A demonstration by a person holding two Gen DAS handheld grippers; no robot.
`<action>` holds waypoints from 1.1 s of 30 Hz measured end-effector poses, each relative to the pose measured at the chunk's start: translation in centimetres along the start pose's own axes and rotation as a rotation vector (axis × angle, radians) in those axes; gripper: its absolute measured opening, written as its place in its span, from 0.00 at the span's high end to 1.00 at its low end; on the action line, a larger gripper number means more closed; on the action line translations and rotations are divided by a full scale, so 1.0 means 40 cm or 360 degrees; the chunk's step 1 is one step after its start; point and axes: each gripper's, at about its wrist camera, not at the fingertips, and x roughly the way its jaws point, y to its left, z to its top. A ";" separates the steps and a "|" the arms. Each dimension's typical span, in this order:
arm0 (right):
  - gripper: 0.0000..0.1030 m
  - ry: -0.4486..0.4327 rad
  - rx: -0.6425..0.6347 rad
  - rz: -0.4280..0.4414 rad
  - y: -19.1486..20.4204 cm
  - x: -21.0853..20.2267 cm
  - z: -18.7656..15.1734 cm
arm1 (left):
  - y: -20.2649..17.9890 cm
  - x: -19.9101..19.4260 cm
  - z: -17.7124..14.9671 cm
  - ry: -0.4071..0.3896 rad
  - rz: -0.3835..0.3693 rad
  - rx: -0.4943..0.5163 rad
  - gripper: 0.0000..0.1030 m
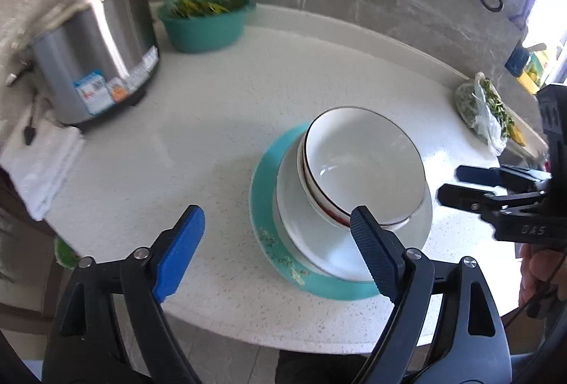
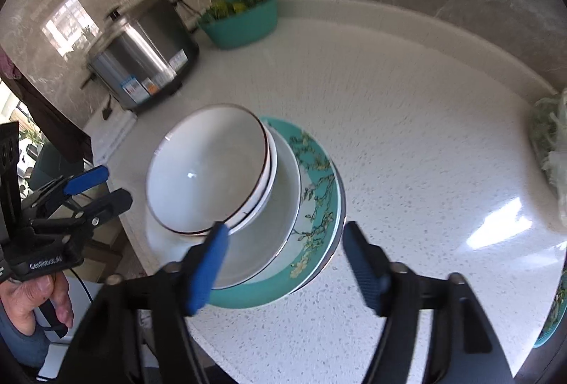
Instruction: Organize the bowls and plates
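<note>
Left wrist view: the left gripper (image 1: 276,235) hangs spread wide with nothing between its fingers, low in the frame. Right of centre, the stacked bowls (image 1: 365,167) sit on a teal plate (image 1: 264,203) on the white counter (image 1: 198,121).

Right wrist view: the right gripper (image 2: 283,252) is likewise released, above the teal plate's (image 2: 315,178) near rim; the bowls (image 2: 209,171) lie centre-left.

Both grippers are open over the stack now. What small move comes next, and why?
Probably nudge the top bowl back to centre. It sits tilted and off to one side on the bowl beneath, over the white plate and teal plate. The left gripper and right gripper both stand open, holding nothing, so either is free, though the stack may be stable enough as it is.
</note>
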 end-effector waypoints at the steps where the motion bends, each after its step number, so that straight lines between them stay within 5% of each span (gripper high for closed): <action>1: 0.22 -0.0021 -0.0001 -0.0008 0.001 -0.019 -0.001 | -0.001 -0.021 -0.004 -0.0015 0.0016 -0.0016 0.12; 3: 0.13 -0.0059 0.0001 -0.0018 0.006 -0.052 -0.004 | -0.002 -0.066 -0.018 -0.0043 0.0027 -0.0058 0.00; 5: 0.00 -0.0101 0.0020 -0.0019 0.008 -0.087 -0.010 | -0.012 -0.118 -0.032 -0.0087 0.0046 -0.0088 0.00; 9: 0.00 -0.0187 0.0013 -0.0070 0.020 -0.153 -0.029 | -0.055 -0.206 -0.042 -0.0152 0.0152 -0.0050 0.00; 16: 0.00 -0.0289 0.0086 -0.0180 0.053 -0.273 -0.048 | -0.126 -0.292 -0.026 -0.0185 0.0103 -0.0003 0.00; 23: 0.00 -0.0374 0.0150 -0.0285 0.135 -0.339 -0.058 | -0.166 -0.378 0.005 -0.0295 0.0356 0.0157 0.00; 29: 0.00 -0.0422 0.0217 -0.0403 0.188 -0.371 -0.063 | -0.104 -0.394 0.043 -0.0232 0.0144 0.0041 0.00; 33: 0.00 -0.0433 0.0256 -0.0450 0.206 -0.379 -0.066 | -0.077 -0.395 0.068 -0.0236 0.0103 0.0078 0.00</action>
